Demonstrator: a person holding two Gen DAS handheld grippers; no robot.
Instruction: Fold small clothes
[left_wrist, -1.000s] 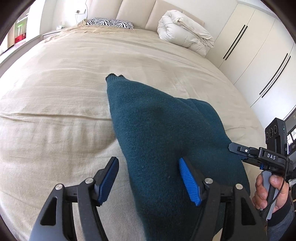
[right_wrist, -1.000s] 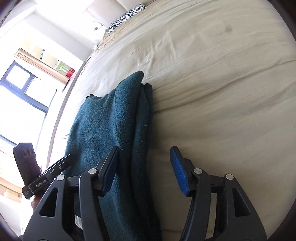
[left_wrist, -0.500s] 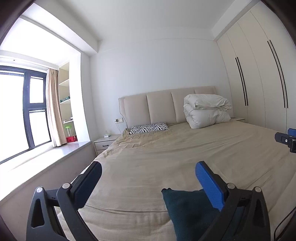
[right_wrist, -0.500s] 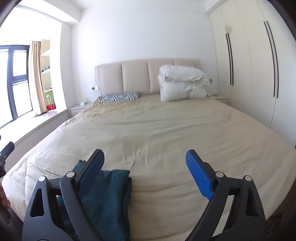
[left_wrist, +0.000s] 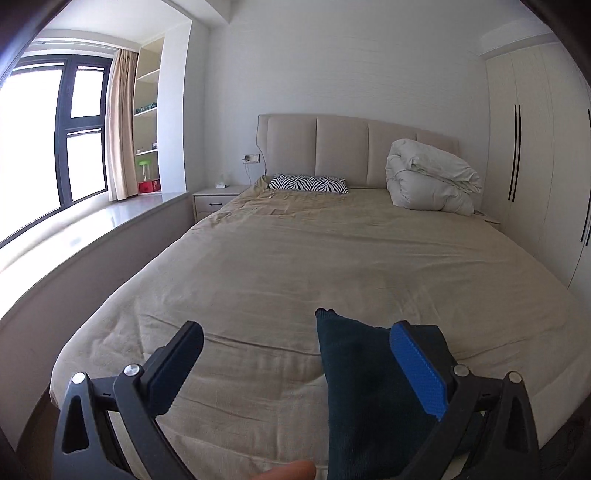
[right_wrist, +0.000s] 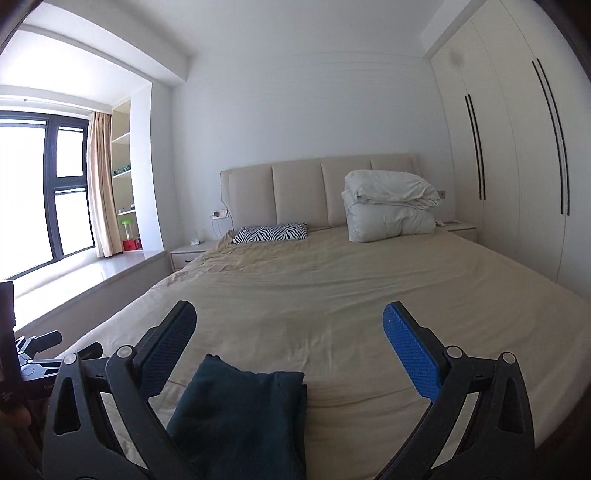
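Note:
A dark teal knit garment (left_wrist: 365, 387) lies folded lengthwise on the beige bed (left_wrist: 295, 258), near its foot end. My left gripper (left_wrist: 295, 332) hangs above the bed with its jaws wide open and nothing between the pads; the garment lies below and behind its right finger (left_wrist: 417, 365). In the right wrist view the same garment (right_wrist: 243, 413) rests low between the spread fingers of my right gripper (right_wrist: 289, 310), which is open and clear of the cloth. The left gripper's body (right_wrist: 33, 354) shows at that view's left edge.
A zebra-print pillow (left_wrist: 308, 183) and a folded white duvet (left_wrist: 428, 177) lie at the headboard. A nightstand (left_wrist: 218, 197) and a window ledge (left_wrist: 92, 229) run along the left, and white wardrobe doors (right_wrist: 517, 177) along the right. A fingertip (left_wrist: 291, 470) shows at the bottom edge.
Both grippers let go of the teal garment, widened their jaws and rose, tilting up from the cloth toward the headboard. The garment stays on the bed.

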